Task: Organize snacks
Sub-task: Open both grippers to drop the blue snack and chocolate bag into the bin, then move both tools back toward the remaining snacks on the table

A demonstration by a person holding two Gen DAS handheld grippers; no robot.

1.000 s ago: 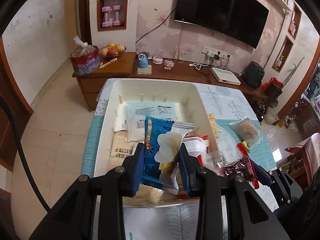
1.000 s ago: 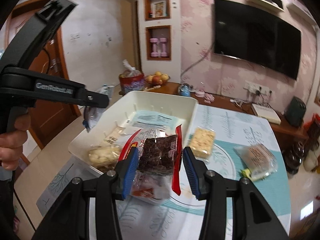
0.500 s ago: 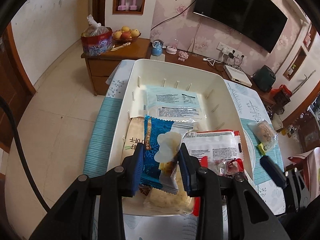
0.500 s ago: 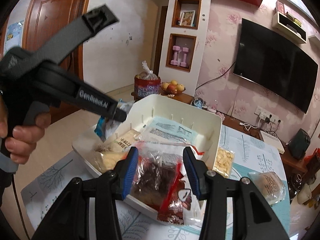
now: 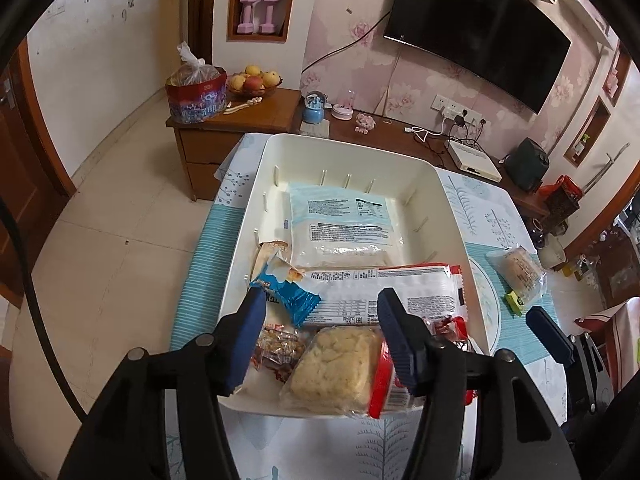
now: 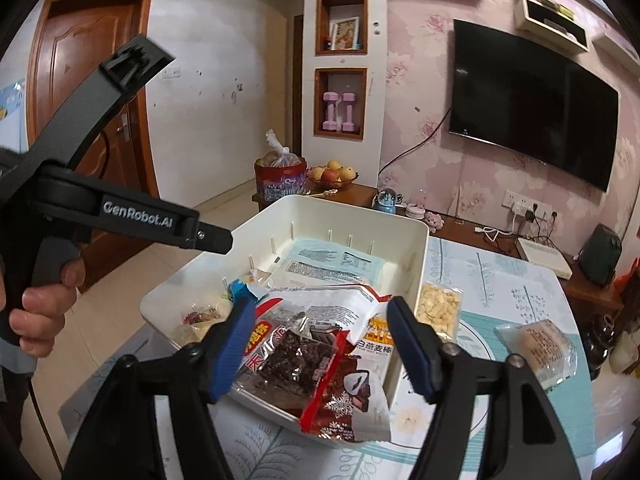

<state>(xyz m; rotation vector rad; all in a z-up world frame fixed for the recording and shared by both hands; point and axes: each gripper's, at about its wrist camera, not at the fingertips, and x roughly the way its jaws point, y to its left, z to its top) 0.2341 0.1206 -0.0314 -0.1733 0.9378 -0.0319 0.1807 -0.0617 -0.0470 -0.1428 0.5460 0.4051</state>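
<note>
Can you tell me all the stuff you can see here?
bin: one, cream, on the table
table: one, teal and white leaf-print cloth
blue packet: one, in the bin, left
dark snack packet: one, red-edged, hanging over the bin's near rim
clear packets: two, on the table beside the bin
fruit bowl: one, on the wooden cabinet
television: one, black, on the wall
left gripper: blue pads, opening, gripping nothing
right gripper: blue pads, opening, gripping nothing

We see a home living room: wall-mounted television [image 6: 532,108], floral wallpaper [image 5: 352,40], fruit bowl [image 5: 254,80] on a wooden sideboard [image 5: 240,128]
</note>
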